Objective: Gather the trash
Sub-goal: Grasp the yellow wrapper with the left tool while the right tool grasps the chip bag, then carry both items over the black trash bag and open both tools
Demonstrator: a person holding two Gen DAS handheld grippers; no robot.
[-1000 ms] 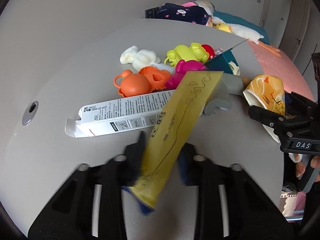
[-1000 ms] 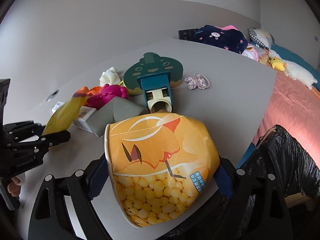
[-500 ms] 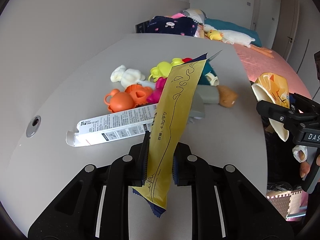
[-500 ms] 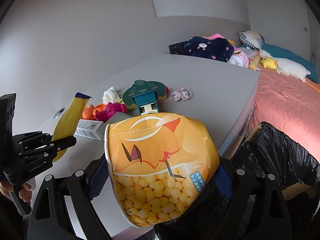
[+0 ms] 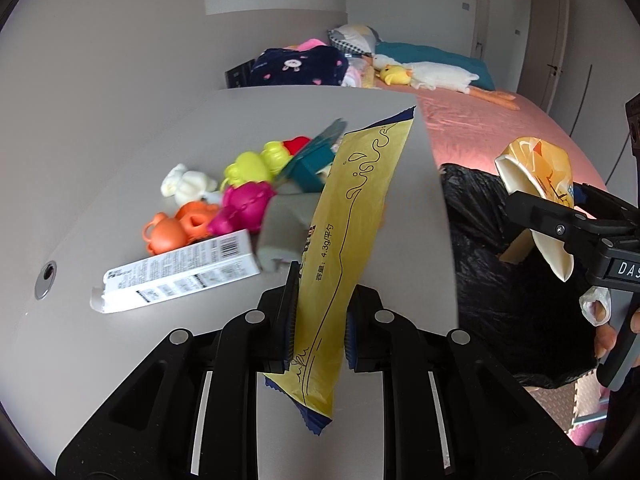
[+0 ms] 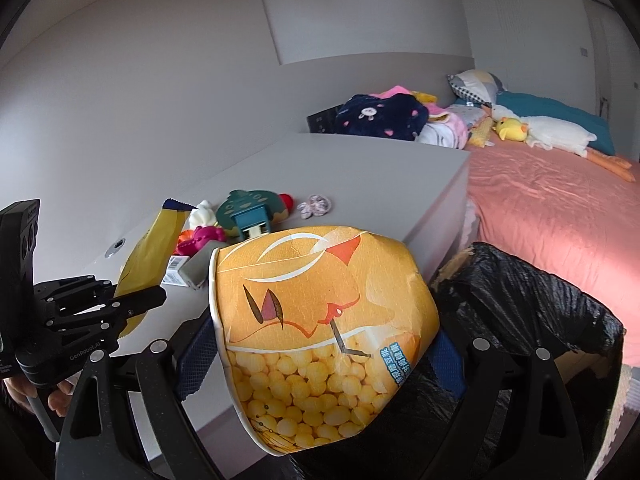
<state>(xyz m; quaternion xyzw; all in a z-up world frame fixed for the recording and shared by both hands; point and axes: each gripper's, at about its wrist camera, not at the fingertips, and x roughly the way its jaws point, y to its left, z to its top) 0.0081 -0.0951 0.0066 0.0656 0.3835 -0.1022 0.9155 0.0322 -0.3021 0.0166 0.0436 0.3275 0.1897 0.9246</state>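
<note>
Above the black bin bag [image 6: 532, 312], my right gripper [image 6: 320, 344] has carried the crumpled orange paper cup [image 6: 320, 320], jaws wide around it; left gripper [image 5: 316, 332], now clamped on the long yellow foil sachet [image 5: 344, 240], follows.

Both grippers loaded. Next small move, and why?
Probably carry the right gripper a little further over the black bin bag and release the crushed orange cup: the bag's mouth is just beside it, while the left gripper with the yellow sachet sits over the table.
</note>
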